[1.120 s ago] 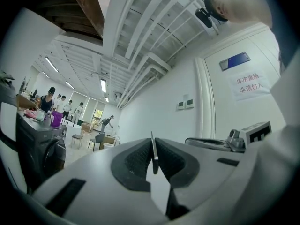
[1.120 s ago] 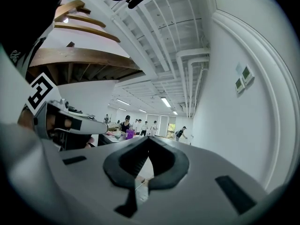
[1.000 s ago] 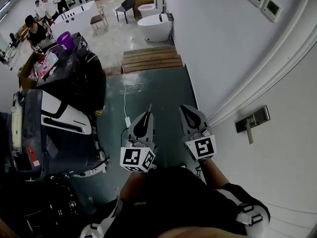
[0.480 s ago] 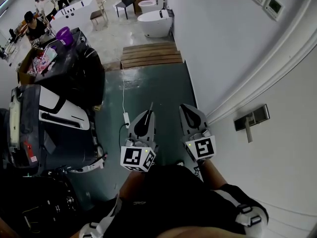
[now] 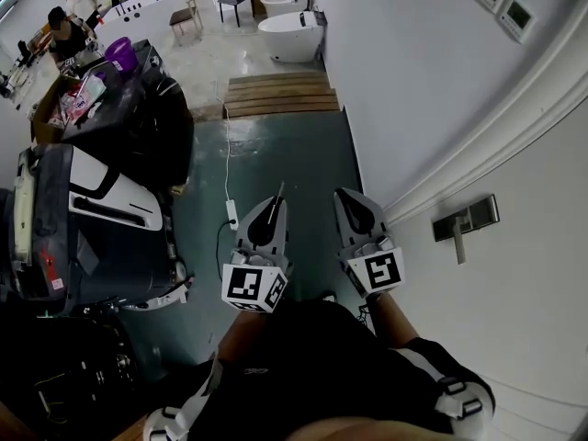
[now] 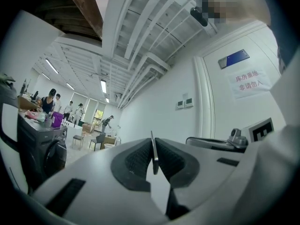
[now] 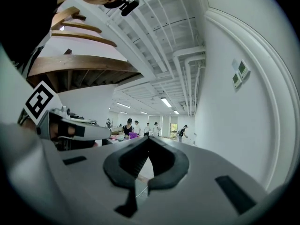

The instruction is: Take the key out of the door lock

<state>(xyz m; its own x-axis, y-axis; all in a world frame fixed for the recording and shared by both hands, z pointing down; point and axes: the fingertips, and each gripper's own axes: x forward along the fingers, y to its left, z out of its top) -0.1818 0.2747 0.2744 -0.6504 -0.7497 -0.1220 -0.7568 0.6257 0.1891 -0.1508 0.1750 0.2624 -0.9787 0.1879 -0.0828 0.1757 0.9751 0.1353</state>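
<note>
A thin metal key (image 6: pixel 153 150) stands edge-on between the dark pads of my left gripper (image 6: pixel 153 146), which is shut on it. In the head view the key's blade (image 5: pixel 278 192) sticks out past the left gripper (image 5: pixel 273 206), held over the green floor. My right gripper (image 5: pixel 345 197) is beside it, shut with nothing in it; its tips meet in the right gripper view (image 7: pixel 148 139). The door's metal lock plate with its lever handle (image 5: pixel 467 220) is on the white door to the right, apart from both grippers. No key shows in it.
Black appliances (image 5: pixel 92 219) crowd the left side. A white cable with a plug strip (image 5: pixel 231 211) lies on the floor ahead. Farther off are a wooden pallet (image 5: pixel 280 93), a white toilet (image 5: pixel 289 33) and people at tables (image 5: pixel 64 35). A white wall (image 5: pixel 413 72) runs along the right.
Both grippers have kept still, the left one still gripping the key. Only the head view has drifted slightly.
</note>
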